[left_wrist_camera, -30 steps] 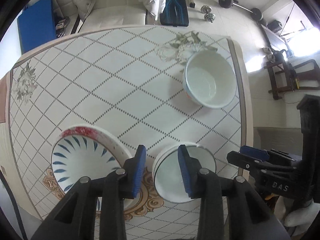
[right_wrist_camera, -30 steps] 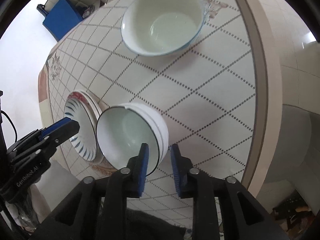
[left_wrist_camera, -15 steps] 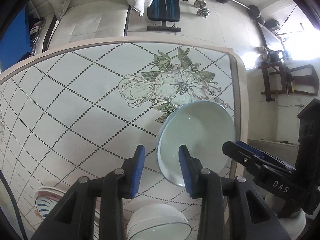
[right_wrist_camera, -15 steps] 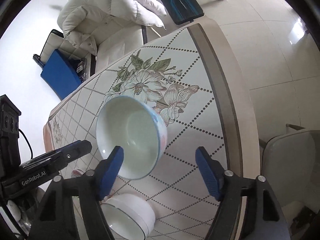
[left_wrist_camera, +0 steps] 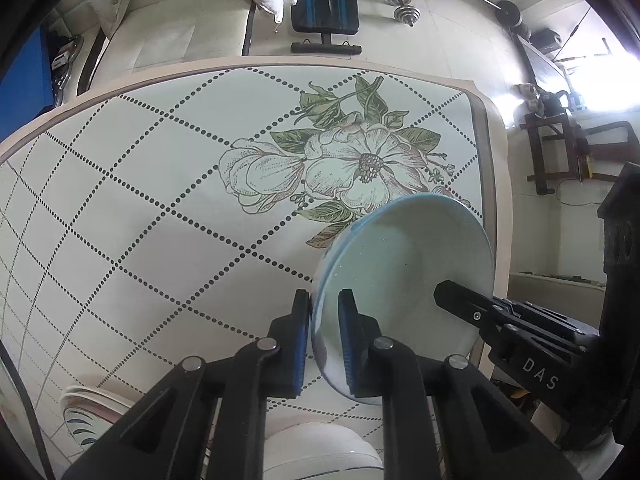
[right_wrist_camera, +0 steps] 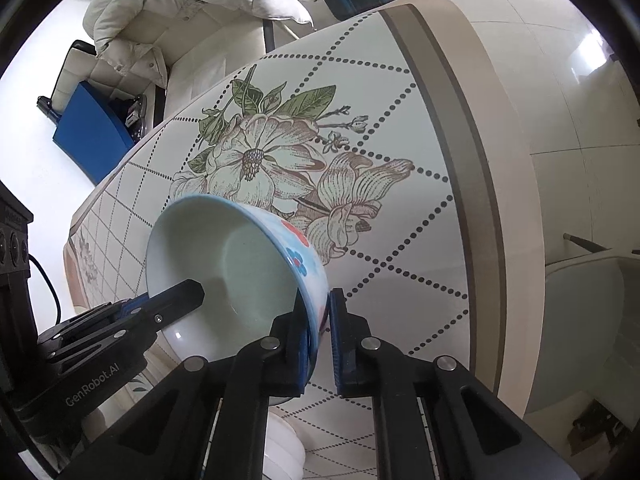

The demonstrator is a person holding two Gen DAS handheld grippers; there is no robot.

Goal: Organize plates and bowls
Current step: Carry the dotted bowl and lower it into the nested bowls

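A large white bowl (left_wrist_camera: 404,264) with a blue rim and red and blue flowers on its outside (right_wrist_camera: 240,264) is tilted above the flower-printed table (left_wrist_camera: 160,208). My left gripper (left_wrist_camera: 324,340) is shut on its left rim. My right gripper (right_wrist_camera: 318,344) is shut on its opposite rim, one finger inside and one outside. Each gripper shows in the other's view. Stacked white bowls (left_wrist_camera: 320,452) sit below my left gripper and also show in the right wrist view (right_wrist_camera: 286,452). Stacked plates (left_wrist_camera: 92,412), the top one with blue marks, lie at lower left.
The table's right edge (right_wrist_camera: 492,184) runs close beside the bowl. A cream sofa with a white jacket (right_wrist_camera: 192,12), a blue box (right_wrist_camera: 92,136) and a weight bench (left_wrist_camera: 324,4) stand beyond the table's far edge. A chair (right_wrist_camera: 592,320) stands at the right.
Both grippers moved from the stacked white bowls to the large flowered bowl. The right gripper opened wide, then both shut on its rim, and the bowl now tilts off the table.
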